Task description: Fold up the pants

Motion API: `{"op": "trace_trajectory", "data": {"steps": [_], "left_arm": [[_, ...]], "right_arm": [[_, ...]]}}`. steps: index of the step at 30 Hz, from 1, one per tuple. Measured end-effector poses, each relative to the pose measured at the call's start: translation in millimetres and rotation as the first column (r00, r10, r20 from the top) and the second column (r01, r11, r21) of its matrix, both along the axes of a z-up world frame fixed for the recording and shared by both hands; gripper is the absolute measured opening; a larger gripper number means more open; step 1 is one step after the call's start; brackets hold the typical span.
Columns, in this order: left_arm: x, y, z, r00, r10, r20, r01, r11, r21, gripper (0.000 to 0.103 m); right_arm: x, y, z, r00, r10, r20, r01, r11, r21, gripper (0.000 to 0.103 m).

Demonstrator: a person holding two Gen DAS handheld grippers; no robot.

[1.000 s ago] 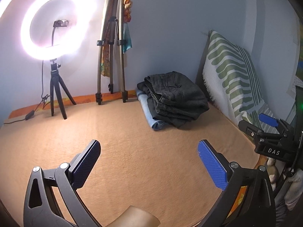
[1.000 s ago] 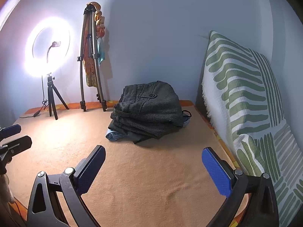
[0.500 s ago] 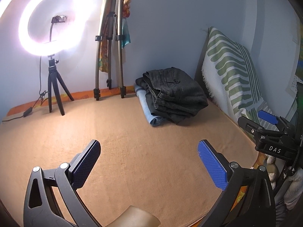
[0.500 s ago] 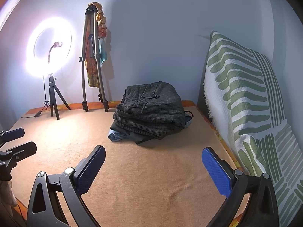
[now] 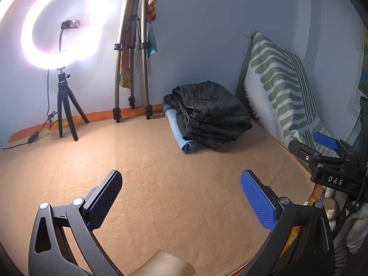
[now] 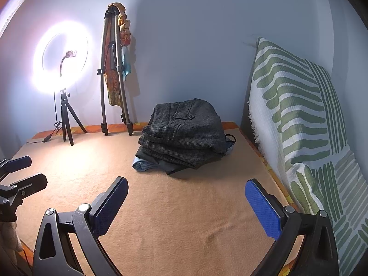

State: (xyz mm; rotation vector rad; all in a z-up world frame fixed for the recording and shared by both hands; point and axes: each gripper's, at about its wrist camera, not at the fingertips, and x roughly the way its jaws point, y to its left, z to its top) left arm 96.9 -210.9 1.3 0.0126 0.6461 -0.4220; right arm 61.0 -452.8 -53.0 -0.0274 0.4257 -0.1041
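Tan blanket (image 6: 184, 225) bare under both wide-open, empty grippers (image 5: 181, 197) (image 6: 186, 203); folded pants (image 6: 184, 135) stacked, lower layers mostly hidden.

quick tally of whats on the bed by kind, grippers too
folded garments in the stack: 3 visible (dark checked pants on top, a dark layer, light blue one at the bottom)
tripods: 2 (ring light tripod, tall tripod)
patterned pillow: 1
hand-held grippers: 2 (left, right)
total: 8

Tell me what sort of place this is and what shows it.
Probably a room at home set up for filming: a bed or mattress under a tan blanket, a green-patterned cushion against the wall, a lit ring light on a small tripod, and a stack of folded pants.
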Motion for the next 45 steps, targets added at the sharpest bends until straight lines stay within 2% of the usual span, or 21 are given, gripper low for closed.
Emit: {"op": "trace_trajectory", "data": {"steps": [45], "left_arm": [[-5.7, -3.9, 7.9, 1.000, -0.008, 0.016, 0.008, 1.000, -0.001, 0.102]], "right_arm": [[-2.6, 7.0, -1.3, 1.000, -0.005, -0.001, 0.005, 1.000, 0.002, 0.103]]}}
